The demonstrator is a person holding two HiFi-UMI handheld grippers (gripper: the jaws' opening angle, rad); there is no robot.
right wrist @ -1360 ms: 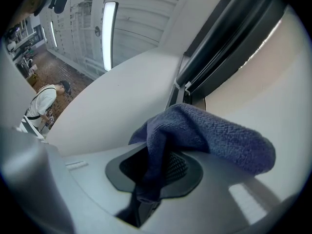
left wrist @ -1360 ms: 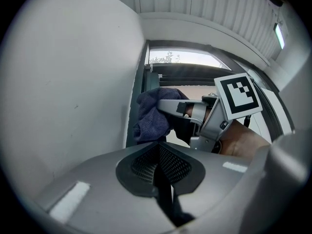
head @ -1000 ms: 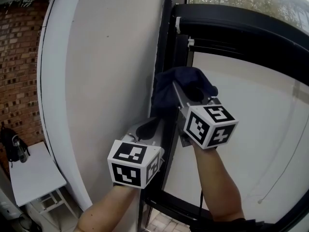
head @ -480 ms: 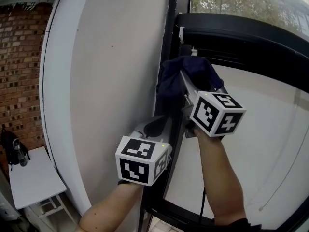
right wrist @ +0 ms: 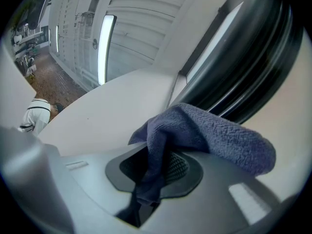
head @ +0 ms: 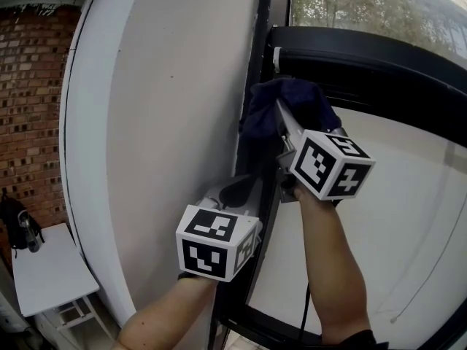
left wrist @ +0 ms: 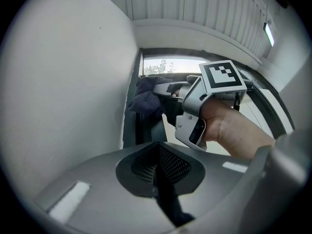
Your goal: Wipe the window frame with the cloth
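The right gripper (head: 286, 130) sits higher on the frame (head: 260, 49) than 1 s ago, clamped on the cloth (head: 292, 100) near the top corner; the upward stroke nears its end. Left gripper (head: 237, 192): closed, empty, below.

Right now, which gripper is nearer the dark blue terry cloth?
Right. The right gripper is shut on the dark blue terry cloth at the black window frame; the left gripper sits below it, shut, not touching.

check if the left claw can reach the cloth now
Probably yes: the cloth, pinched in the right claw, hangs above the left claw along the window frame with nothing between, though the left claw is shut.
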